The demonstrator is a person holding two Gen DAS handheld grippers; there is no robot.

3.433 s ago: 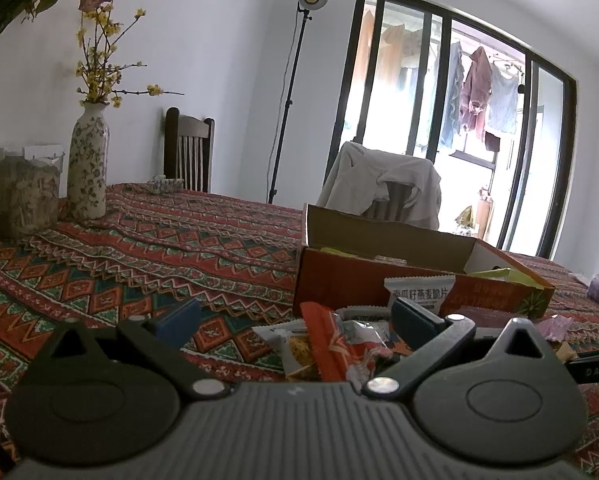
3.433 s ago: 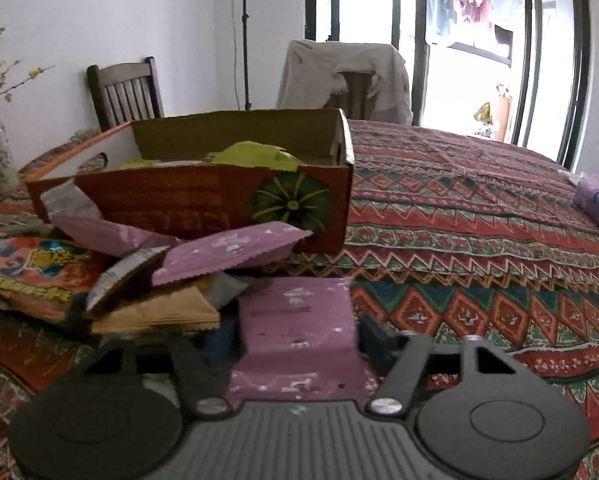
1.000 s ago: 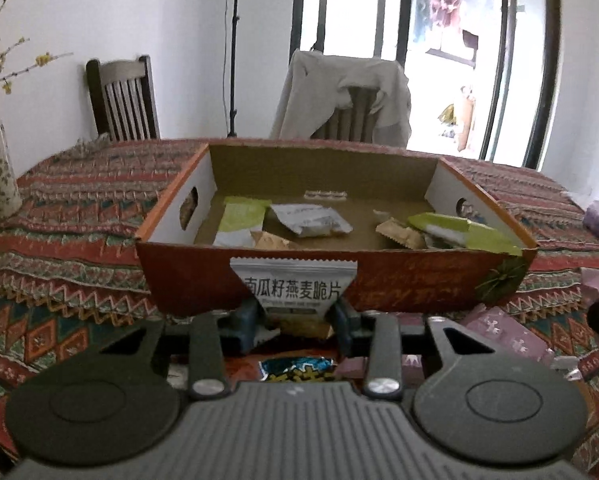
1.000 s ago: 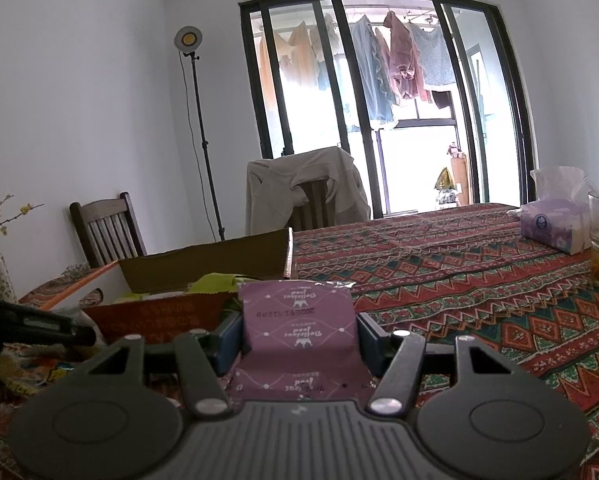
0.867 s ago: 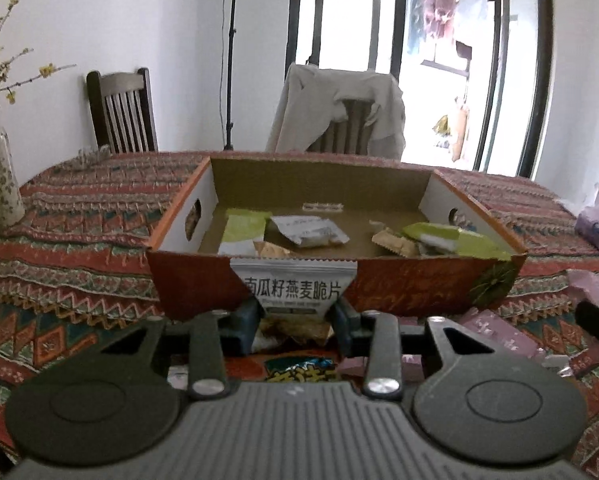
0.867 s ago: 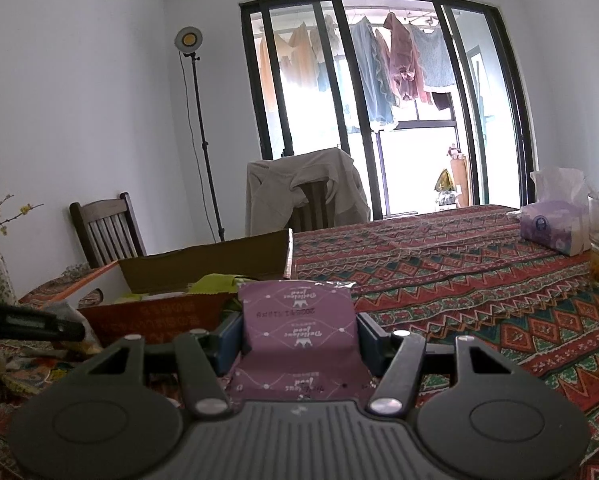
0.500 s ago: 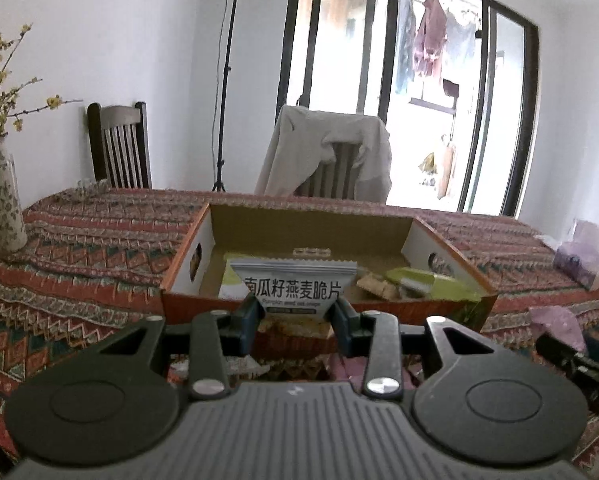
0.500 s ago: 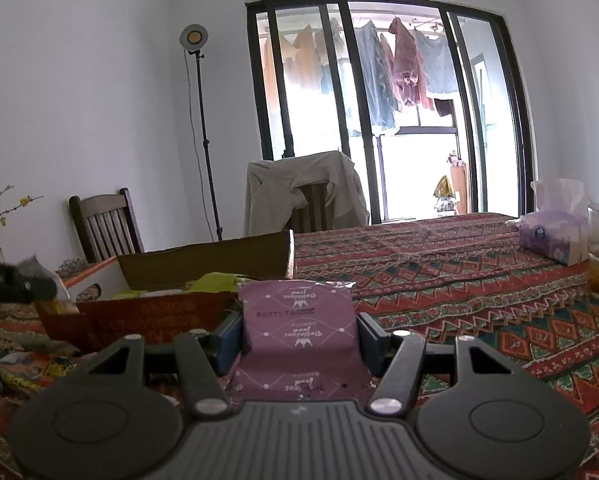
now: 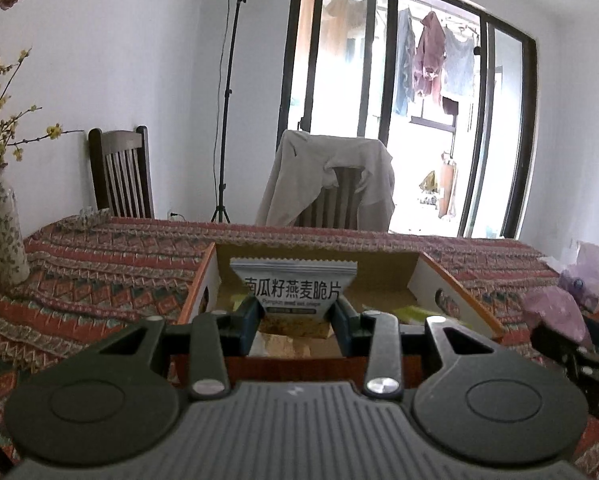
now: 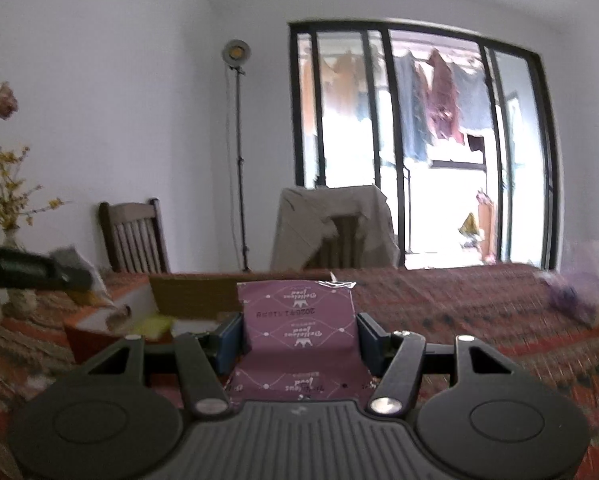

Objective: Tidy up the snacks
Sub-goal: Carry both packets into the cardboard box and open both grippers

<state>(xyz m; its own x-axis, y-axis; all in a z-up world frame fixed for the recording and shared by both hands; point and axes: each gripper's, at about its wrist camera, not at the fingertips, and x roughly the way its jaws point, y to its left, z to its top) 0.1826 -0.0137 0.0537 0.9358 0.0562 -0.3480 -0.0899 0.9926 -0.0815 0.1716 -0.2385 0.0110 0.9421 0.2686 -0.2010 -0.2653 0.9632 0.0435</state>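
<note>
The left gripper (image 9: 294, 322) is clamped on a white oat-crisp packet (image 9: 293, 288), its pads pressing the two side edges so the packet stands upright with the printed face toward the camera. It hangs just in front of the open cardboard box (image 9: 427, 280) on the patterned tablecloth (image 9: 99, 272), probably so it can go over the near wall and down among the snacks already inside, such as the yellow-green packet (image 9: 413, 313). The right gripper (image 10: 299, 338) holds a purple snack packet (image 10: 297, 328) in the same manner, pinched by its sides, with the box to its left. In my judgement both packets are waiting for release into the box, the white one first
</note>
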